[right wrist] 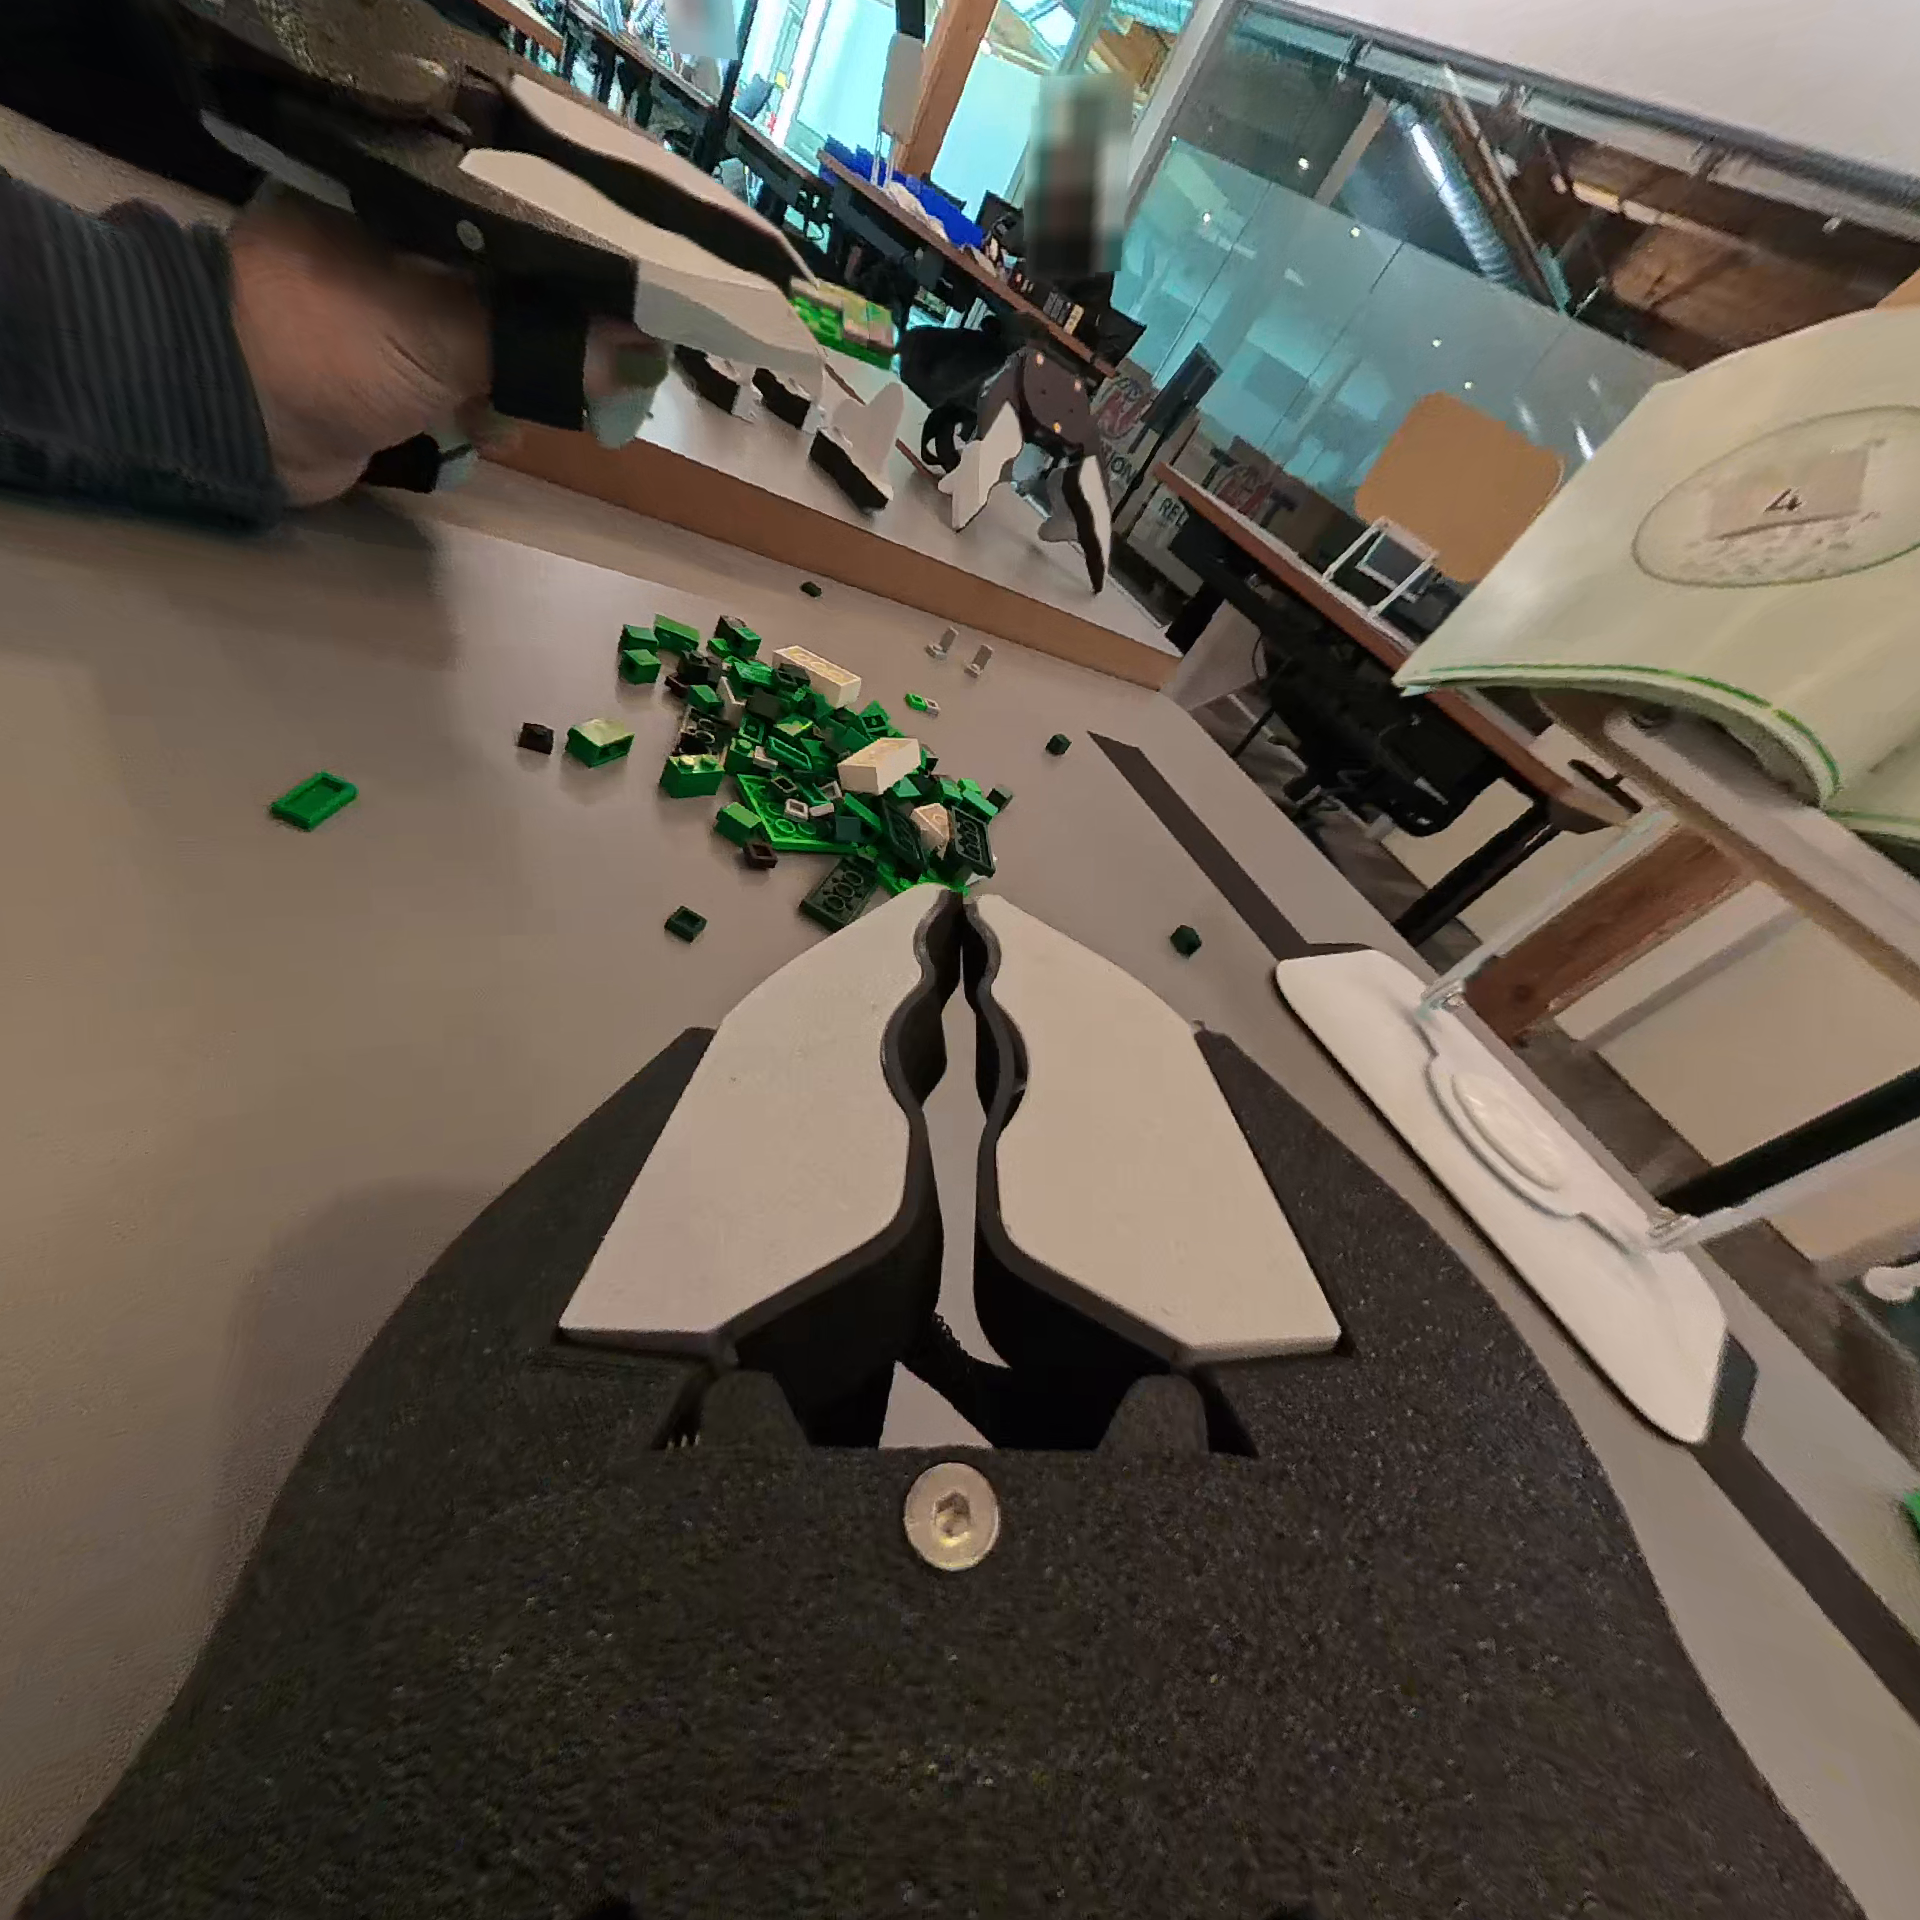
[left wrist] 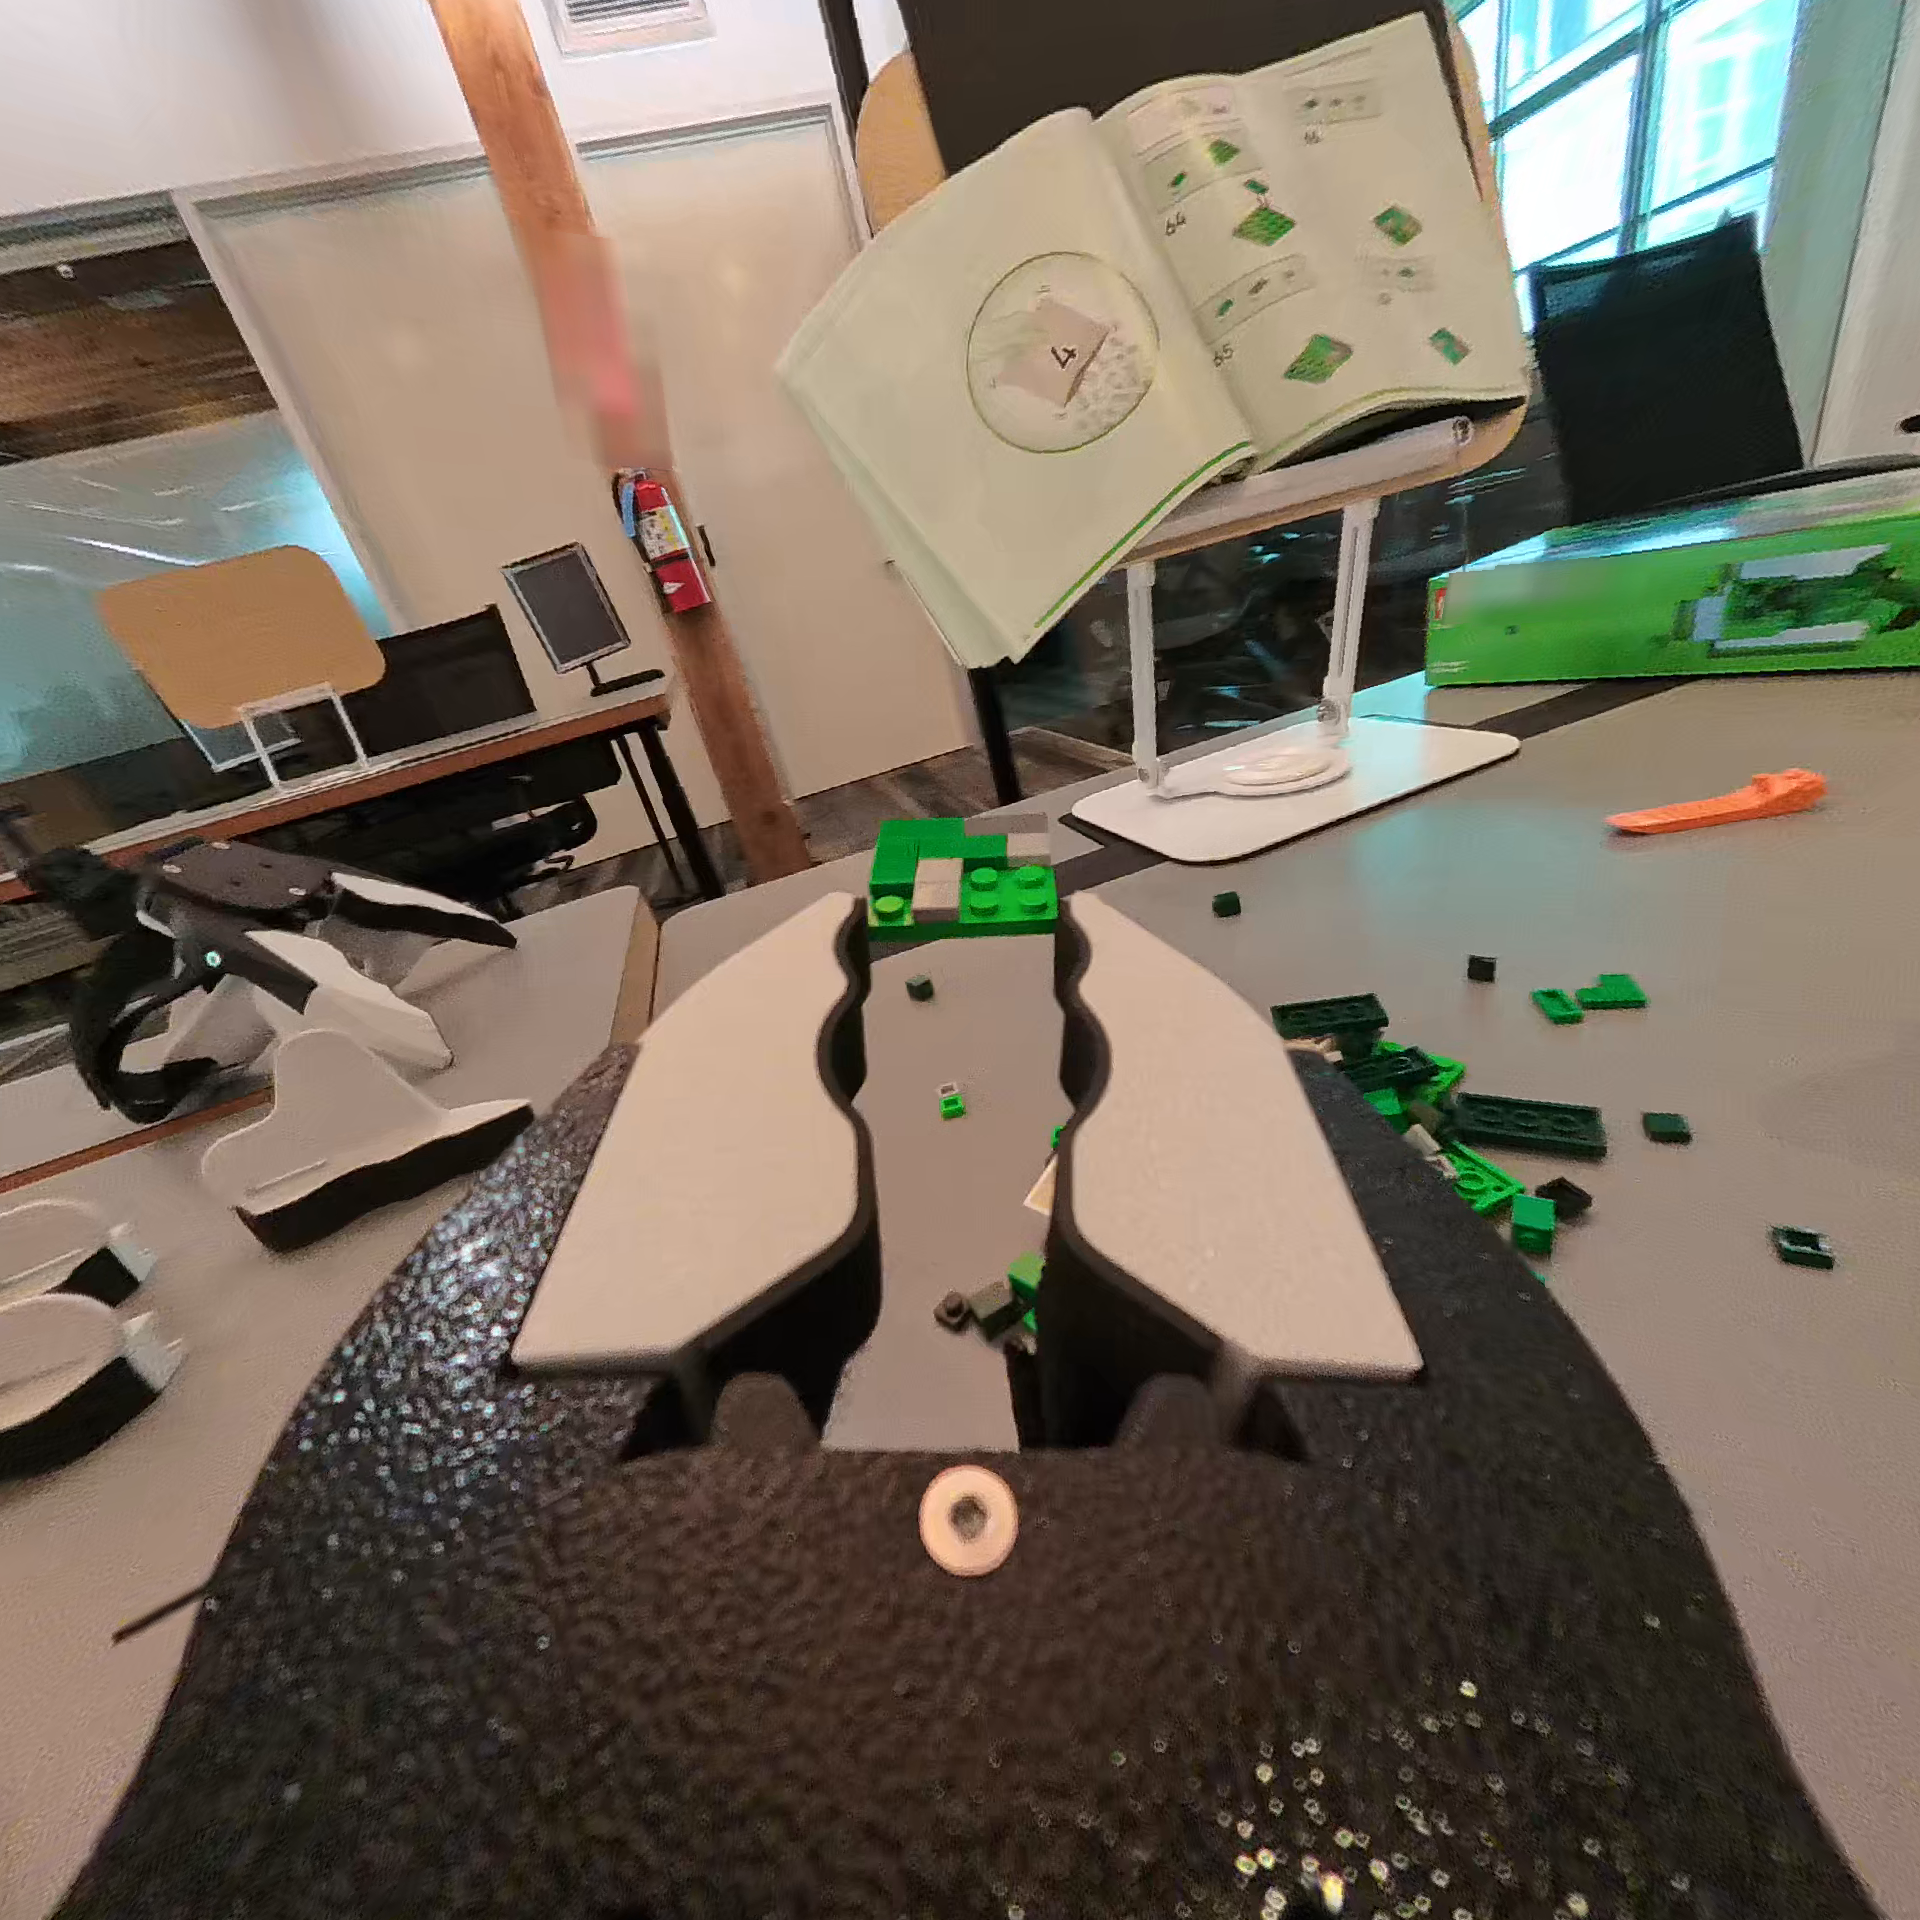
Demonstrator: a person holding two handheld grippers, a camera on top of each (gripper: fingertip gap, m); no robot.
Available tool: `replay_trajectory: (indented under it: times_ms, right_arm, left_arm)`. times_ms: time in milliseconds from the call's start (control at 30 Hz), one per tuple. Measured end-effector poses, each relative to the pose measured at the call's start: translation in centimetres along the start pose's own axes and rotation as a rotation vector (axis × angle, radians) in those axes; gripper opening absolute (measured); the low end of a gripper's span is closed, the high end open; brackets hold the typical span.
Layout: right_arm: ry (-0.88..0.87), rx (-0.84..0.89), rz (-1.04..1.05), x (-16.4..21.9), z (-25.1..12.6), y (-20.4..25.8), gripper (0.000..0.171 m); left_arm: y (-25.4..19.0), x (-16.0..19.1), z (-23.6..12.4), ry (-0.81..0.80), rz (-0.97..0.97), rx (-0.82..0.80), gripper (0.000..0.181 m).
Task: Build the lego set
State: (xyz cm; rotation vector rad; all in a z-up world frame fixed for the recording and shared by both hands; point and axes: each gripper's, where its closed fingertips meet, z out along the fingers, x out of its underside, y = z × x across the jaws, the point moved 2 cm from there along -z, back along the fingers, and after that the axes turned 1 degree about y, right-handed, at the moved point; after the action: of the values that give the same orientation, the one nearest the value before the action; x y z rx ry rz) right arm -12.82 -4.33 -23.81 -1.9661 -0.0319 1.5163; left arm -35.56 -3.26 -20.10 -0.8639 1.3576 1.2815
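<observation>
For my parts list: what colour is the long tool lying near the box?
Orange, shown best in the left wrist view, on the grey table.

Green-grey lego assembly [left wrist: 961, 883] upright on table; loose green, white bricks [right wrist: 831, 769] piled, perhaps some black.

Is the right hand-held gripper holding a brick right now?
No: in the right wrist view the right hand-held gripper has its fingertips nearly together with nothing between them, just short of the brick pile on the table.
</observation>
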Motion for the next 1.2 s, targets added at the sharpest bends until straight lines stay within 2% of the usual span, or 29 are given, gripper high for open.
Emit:
replay_trajectory:
  times_ms: [233, 367, 567, 633, 733, 867, 1000, 1067, 1200]
  right_arm:
    - [-0.041, 0.140, -0.002, -0.2, -0.8, -1.9, 0.000]
    - [-0.030, 0.151, 0.030, 0.1, -0.9, -2.3, 0.000]
    - [0.009, 0.118, 0.041, 0.6, -0.6, -1.9, 0.000]
    - [0.041, 0.055, 0.042, 1.0, 0.0, -1.8, 0.000]
    - [0.142, -0.081, 0.053, 2.5, 1.6, -2.9, 0.011]
    - [0.148, -0.331, 0.106, 3.6, 3.4, -3.8, 0.019]
    - [0.248, -0.630, 0.162, 5.9, 3.7, -2.6, 0.021]
    - [0.300, -0.688, 0.186, 6.5, 4.0, -2.6, 0.025]
    - [0.361, -0.701, 0.183, 7.3, 4.8, -2.7, 0.032]
  left_arm:
    - [0.6, -0.6, 0.0, -0.038, -0.004, -0.012, 0.033]
    - [0.6, -0.6, 0.1, -0.058, -0.068, 0.002, 0.033]
    - [-0.5, -0.4, 0.5, -0.038, -0.047, 0.053, 0.034]
    - [-2.1, -0.5, 0.8, -0.034, -0.034, 0.158, 0.033]
    - [-5.3, -0.5, 0.9, -0.028, 0.005, 0.359, 0.033]
    - [-9.3, 0.1, 0.3, 0.008, 0.043, 0.622, 0.033]
    - [-10.7, 0.7, 0.2, 0.042, 0.069, 0.697, 0.033]
    - [-10.8, 0.8, 0.2, 0.049, 0.083, 0.705, 0.033]
    - [-10.9, 1.0, 0.2, 0.060, 0.095, 0.701, 0.033]
